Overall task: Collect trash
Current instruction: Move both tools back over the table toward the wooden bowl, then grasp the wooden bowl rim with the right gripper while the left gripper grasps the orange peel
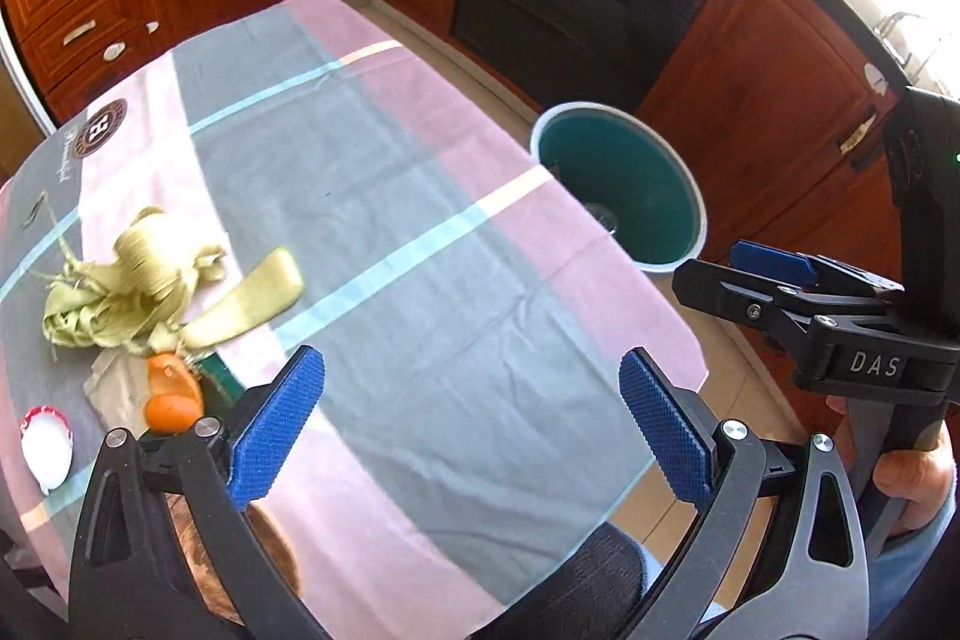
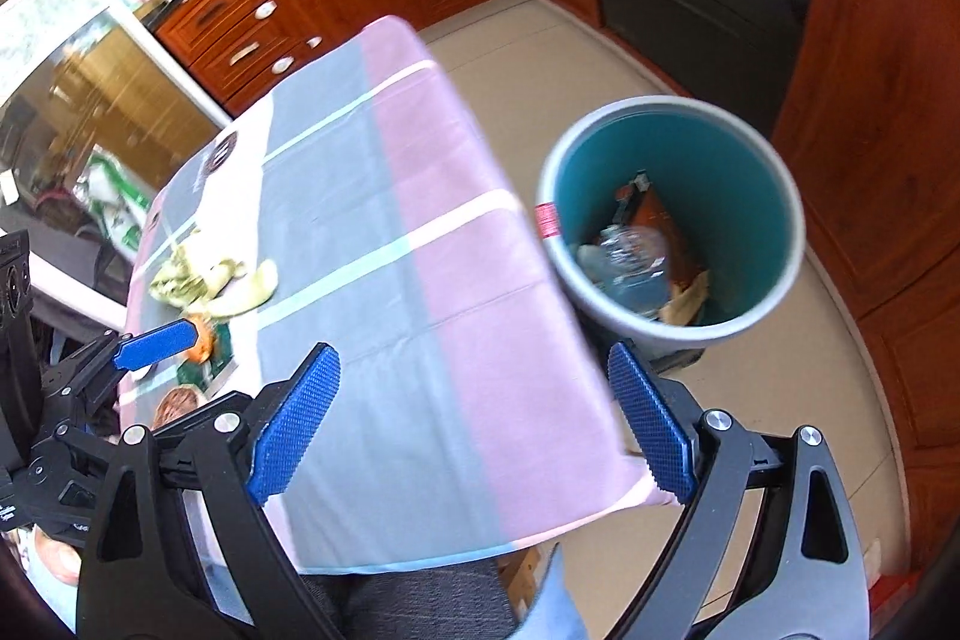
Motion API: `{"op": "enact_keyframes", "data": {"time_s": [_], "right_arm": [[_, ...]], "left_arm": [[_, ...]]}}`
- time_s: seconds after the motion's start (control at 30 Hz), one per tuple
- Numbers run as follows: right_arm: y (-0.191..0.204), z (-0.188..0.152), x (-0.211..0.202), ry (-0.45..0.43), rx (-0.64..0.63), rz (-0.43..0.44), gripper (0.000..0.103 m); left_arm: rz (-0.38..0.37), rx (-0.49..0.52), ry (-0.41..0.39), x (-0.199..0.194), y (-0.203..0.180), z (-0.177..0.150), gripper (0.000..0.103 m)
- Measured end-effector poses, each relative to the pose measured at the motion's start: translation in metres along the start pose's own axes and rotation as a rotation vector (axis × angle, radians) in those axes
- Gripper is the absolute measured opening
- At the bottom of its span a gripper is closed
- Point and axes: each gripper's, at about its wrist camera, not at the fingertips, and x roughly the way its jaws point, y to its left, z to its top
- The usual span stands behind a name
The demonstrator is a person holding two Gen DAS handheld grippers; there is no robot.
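Left wrist view: left gripper (image 1: 471, 427) wide open, empty, above the pink-and-grey tablecloth (image 1: 372, 196). Pale green corn husks (image 1: 150, 289) near the cloth's left edge. Right gripper (image 2: 474, 421) likewise wide open, empty, near the teal-lined round bin (image 2: 672, 220).

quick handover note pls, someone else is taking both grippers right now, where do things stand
Left tool: open, empty, above the table's near end.
Right tool: open, empty, above the table's near right edge, close to the bin.
Bin: on the floor just off the table's right edge, already holding a clear plastic bottle and brown packaging.
Still on the tablecloth, left side: corn husks, orange peel, a white lid, and a dark green item partly hidden under the peel.
Left to do: carry those to the bin.
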Motion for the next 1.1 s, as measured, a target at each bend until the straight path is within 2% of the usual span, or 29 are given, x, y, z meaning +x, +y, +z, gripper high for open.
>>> {"op": "enact_keyframes", "data": {"time_s": [0.27, 0.43, 0.67, 0.8, 0.87, 0.93, 1.0, 1.1], "right_arm": [[0.081, -0.022, 0.021, 0.078, -0.117, 0.062, 0.087], [0.119, -0.04, 0.042, 0.146, -0.153, 0.103, 0.087], [0.164, -0.064, 0.075, 0.238, -0.194, 0.18, 0.087], [0.186, -0.074, 0.09, 0.266, -0.226, 0.174, 0.087], [0.195, -0.076, 0.096, 0.268, -0.247, 0.158, 0.082], [0.203, -0.077, 0.1, 0.27, -0.269, 0.147, 0.061], [0.21, -0.08, 0.106, 0.288, -0.284, 0.14, 0.056], [0.216, -0.083, 0.11, 0.296, -0.309, 0.134, 0.054]], "left_arm": [[0.088, -0.086, -0.061, -0.04, 0.076, -0.049, 0.099], [0.112, -0.156, -0.099, -0.056, 0.117, -0.078, 0.099], [0.116, -0.236, -0.081, -0.054, 0.159, -0.114, 0.099], [0.107, -0.286, -0.067, -0.051, 0.177, -0.129, 0.099], [0.096, -0.303, -0.063, -0.049, 0.182, -0.135, 0.099], [0.101, -0.302, -0.065, -0.05, 0.185, -0.138, 0.099], [0.114, -0.295, -0.061, -0.048, 0.185, -0.142, 0.099], [0.115, -0.289, -0.049, -0.045, 0.184, -0.147, 0.099]]}}
